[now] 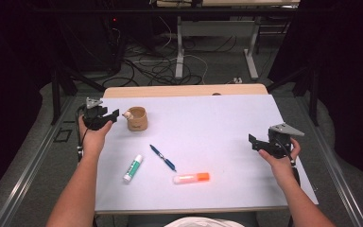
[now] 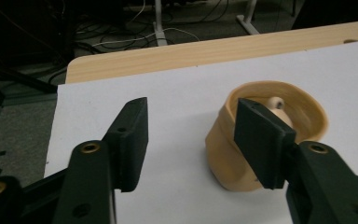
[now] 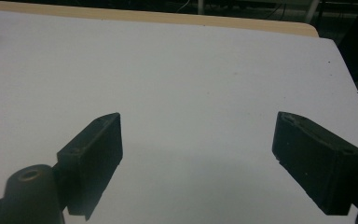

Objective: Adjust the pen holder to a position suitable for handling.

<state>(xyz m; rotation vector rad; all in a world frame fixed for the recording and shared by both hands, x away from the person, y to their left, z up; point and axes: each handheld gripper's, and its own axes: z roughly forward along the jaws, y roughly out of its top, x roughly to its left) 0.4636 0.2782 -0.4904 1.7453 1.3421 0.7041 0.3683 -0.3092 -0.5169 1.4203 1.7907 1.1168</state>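
Tan round cup (image 1: 137, 118) with a small pale figure inside is seen in the high view on the white-covered desk (image 1: 217, 123), just right of the left tool (image 1: 113, 115), far nearer it than the right tool (image 1: 254, 141). In the left gripper view, the cup (image 2: 242, 158) sits behind the right-hand jaw, outside the released gap. In the right gripper view, the right tool (image 3: 196, 154) is held released over bare desk.

A lab: cables (image 1: 160, 66) strewn on the floor, black curtains (image 1: 345, 71) around
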